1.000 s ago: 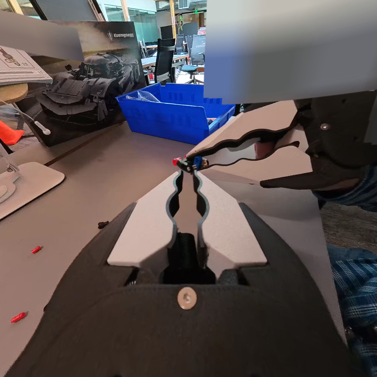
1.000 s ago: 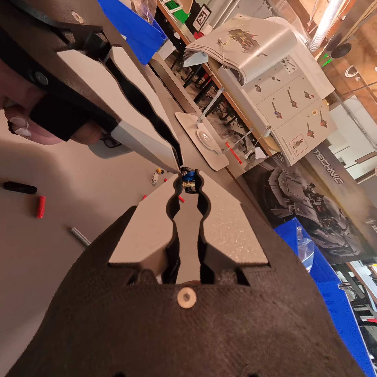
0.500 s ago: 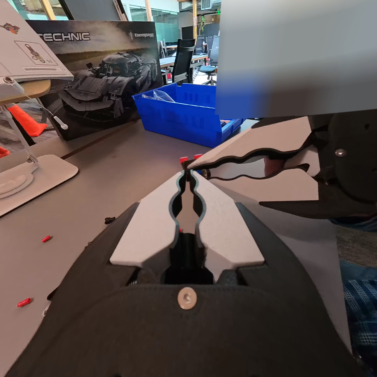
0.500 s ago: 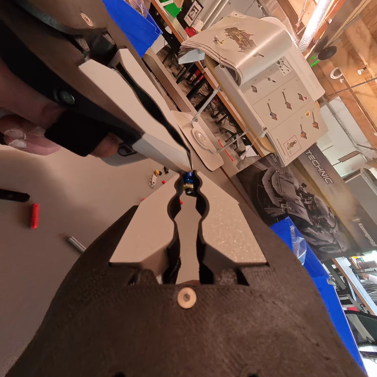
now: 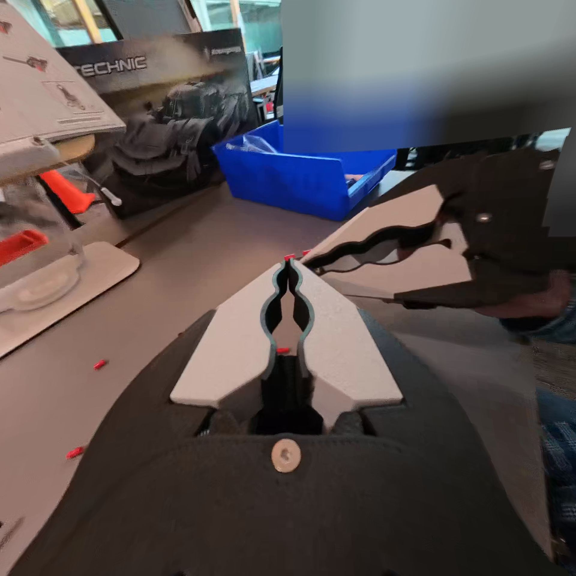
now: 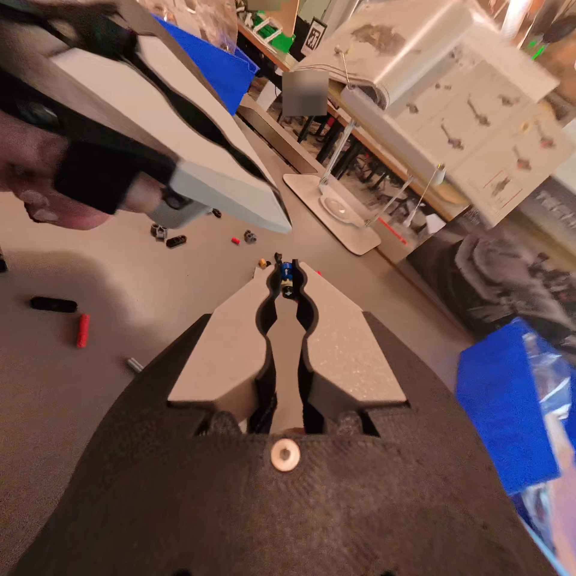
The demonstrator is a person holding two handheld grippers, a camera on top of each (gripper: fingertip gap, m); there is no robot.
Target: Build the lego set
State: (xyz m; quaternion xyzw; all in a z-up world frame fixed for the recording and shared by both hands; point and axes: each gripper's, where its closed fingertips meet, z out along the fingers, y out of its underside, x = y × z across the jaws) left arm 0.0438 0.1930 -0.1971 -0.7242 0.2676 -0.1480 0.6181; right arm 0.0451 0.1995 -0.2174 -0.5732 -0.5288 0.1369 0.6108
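While the right gripper [image 6: 285, 271] is clamped at its fingertips on a small blue-and-black lego sub-assembly [image 6: 286, 278] above the table [image 6: 187, 296], left gripper [image 5: 289, 265] pinches a red pin [image 5: 289, 257]; parts look light, rigid, slippery—grip flat sides.

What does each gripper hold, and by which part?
Right gripper: small blue-and-black piece, by its sides. Left gripper: small red piece, by one end.
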